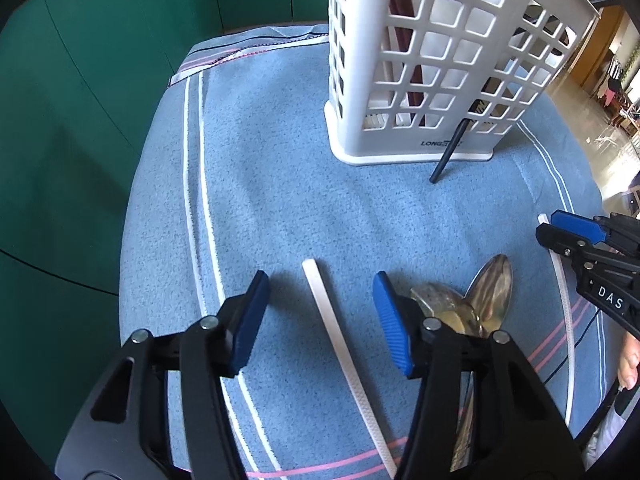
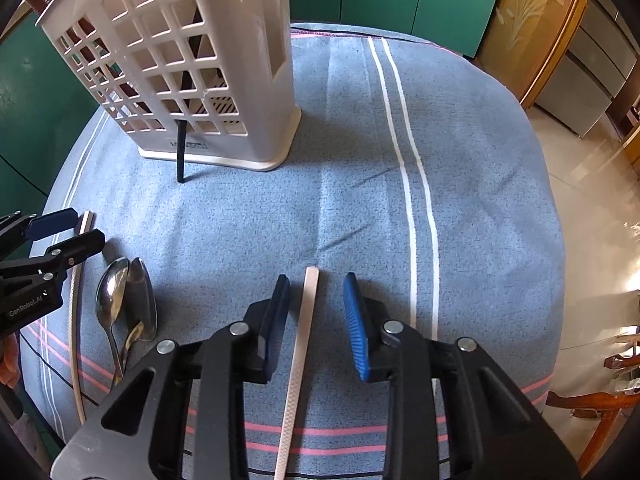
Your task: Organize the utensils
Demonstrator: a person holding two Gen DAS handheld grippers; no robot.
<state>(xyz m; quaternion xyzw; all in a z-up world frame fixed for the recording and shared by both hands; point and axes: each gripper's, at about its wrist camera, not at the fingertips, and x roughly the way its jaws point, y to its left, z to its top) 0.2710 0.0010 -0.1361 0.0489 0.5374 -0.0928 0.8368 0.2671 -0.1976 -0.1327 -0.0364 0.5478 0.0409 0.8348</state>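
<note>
A white lattice utensil caddy point(image 1: 432, 60) stands at the far side of the blue cloth; it also shows in the right wrist view point(image 2: 192, 68). A black stick point(image 1: 448, 150) pokes out through its lower wall. Two metal spoons point(image 1: 480, 292) lie side by side on the cloth, also seen from the right point(image 2: 124, 300). My left gripper point(image 1: 320, 286) is open, jaws either side of a white strip point(image 1: 340, 344). My right gripper point(image 2: 316, 286) is open around another white strip point(image 2: 300, 344). The right gripper also shows in the left wrist view point(image 1: 560, 228).
A round table covered by a blue striped cloth point(image 2: 460, 200). Green cabinets point(image 1: 80, 80) stand behind it. A wooden chair point(image 2: 592, 400) and tiled floor lie to the right. The table edge drops off at both sides.
</note>
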